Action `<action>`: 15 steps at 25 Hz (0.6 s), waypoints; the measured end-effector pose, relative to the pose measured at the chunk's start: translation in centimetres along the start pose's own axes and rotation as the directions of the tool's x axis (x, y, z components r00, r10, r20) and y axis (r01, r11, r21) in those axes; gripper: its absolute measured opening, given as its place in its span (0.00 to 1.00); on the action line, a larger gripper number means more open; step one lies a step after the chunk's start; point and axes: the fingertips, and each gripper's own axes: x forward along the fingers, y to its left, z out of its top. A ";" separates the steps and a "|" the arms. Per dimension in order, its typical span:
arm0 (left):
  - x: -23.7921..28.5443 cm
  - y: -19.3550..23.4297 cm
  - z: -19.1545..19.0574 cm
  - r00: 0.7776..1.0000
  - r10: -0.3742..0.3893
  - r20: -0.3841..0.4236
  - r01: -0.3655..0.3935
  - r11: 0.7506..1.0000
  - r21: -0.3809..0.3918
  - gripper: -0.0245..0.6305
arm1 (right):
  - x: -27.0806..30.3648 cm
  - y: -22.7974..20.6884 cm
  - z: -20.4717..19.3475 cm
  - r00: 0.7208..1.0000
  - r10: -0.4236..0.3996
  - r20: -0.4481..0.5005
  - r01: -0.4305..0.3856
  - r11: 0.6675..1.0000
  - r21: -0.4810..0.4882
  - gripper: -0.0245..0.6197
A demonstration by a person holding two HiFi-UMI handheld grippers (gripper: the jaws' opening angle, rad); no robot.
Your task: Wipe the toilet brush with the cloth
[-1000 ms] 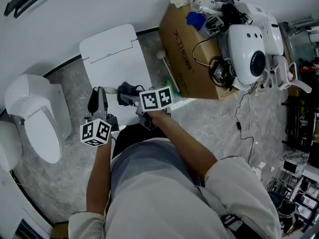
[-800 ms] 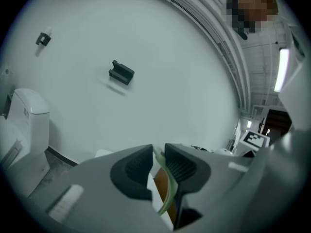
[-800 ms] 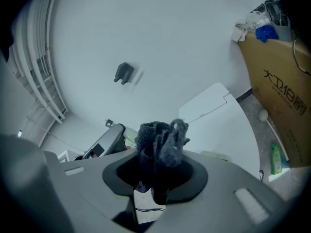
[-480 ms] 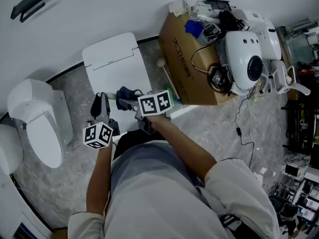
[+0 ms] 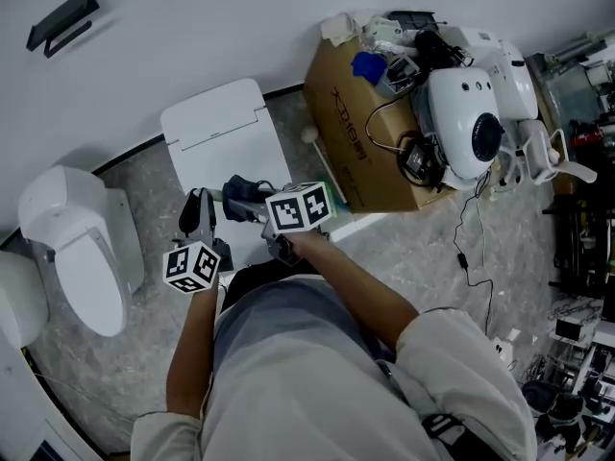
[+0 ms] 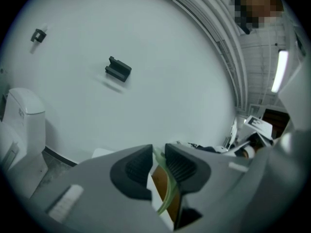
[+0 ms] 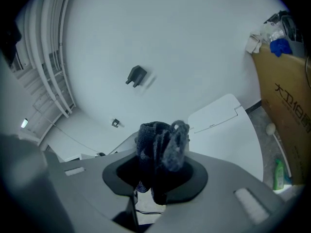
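Observation:
A dark blue-grey cloth [image 7: 158,145] is bunched between the pads of my right gripper [image 7: 156,178], which is shut on it. In the head view that right gripper [image 5: 254,203] holds the cloth [image 5: 238,191] over the front of a closed white toilet lid [image 5: 219,133]. To its left my left gripper [image 5: 195,206] points toward the wall. Its jaws stand nearly together on a thin pale green strip [image 6: 160,178]; I cannot tell what it belongs to. A white ball-ended rod [image 5: 311,137] lies beside the cardboard box, with a green piece [image 7: 278,174] next to it.
A brown cardboard box [image 5: 354,147] with cables and a white rounded machine [image 5: 471,113] stands to the right. Another white toilet [image 5: 72,248] is at the left. A black bracket [image 5: 61,17] hangs on the wall. The floor is grey marble.
The head view has slid a little, so the scene sits lower in the frame. Both grippers keep their grips and stay over the front of the lid.

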 end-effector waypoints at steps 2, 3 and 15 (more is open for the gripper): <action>0.1 -0.2 0.1 1.000 0.008 -0.015 -0.007 0.999 0.042 0.04 | -0.4 0.1 0.5 1.000 -0.010 0.005 0.010 0.999 -0.043 0.21; 0.2 -0.4 0.2 1.000 0.010 -0.026 -0.009 0.998 0.061 0.04 | -0.6 0.2 0.8 1.000 -0.016 0.011 0.017 0.998 -0.065 0.21; -0.5 -1.6 0.7 0.997 0.009 -0.072 0.002 0.988 0.153 0.04 | -3.5 -0.7 3.1 0.996 -0.074 0.052 0.084 0.974 -0.210 0.21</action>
